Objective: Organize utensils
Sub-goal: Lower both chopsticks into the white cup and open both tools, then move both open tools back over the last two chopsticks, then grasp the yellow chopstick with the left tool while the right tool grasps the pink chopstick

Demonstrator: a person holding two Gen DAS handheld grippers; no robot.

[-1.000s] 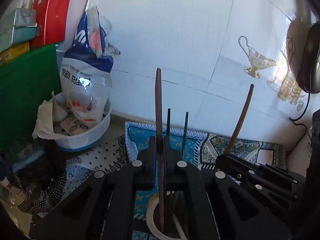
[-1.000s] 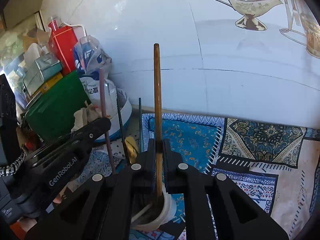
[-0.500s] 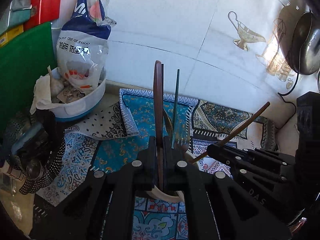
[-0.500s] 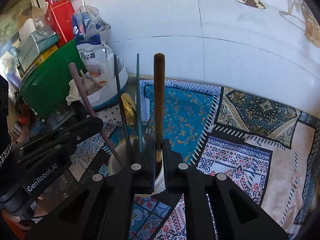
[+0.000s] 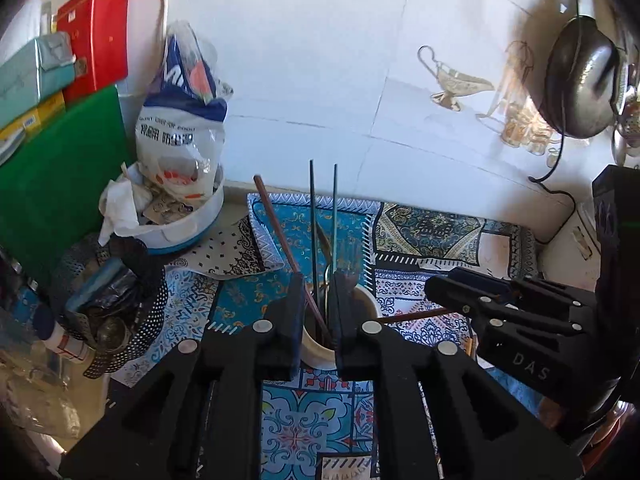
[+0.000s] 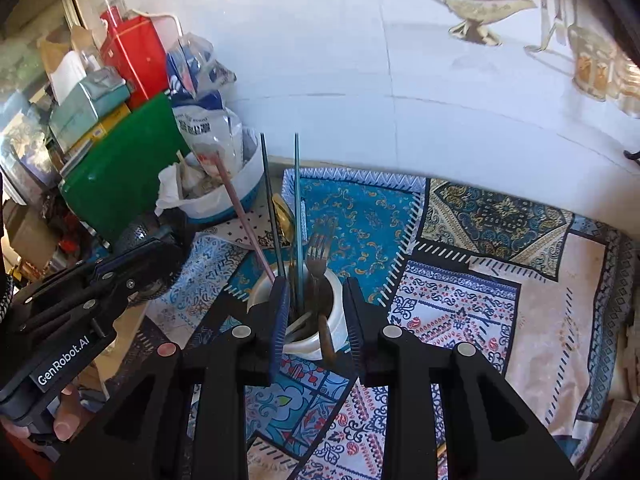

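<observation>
A white cup stands on the patterned cloth and holds several utensils. Among them are two thin dark chopsticks, a fork and a gold spoon. My left gripper hovers just above the cup with its jaws opening. A brown chopstick leans loose between them, untouched by the pads. My right gripper is also opening over the cup. A second brown chopstick rests free on the cup's near rim between its fingers.
At the left stand a white tub stuffed with bags, a green board, a red tin and a black perforated basket. A dark pan hangs on the tiled wall. The cloth stretches to the right.
Both grippers have let go of their brown chopsticks, which now lean loose in the cup. Both grippers have drawn back and risen, and their jaws have parted.
</observation>
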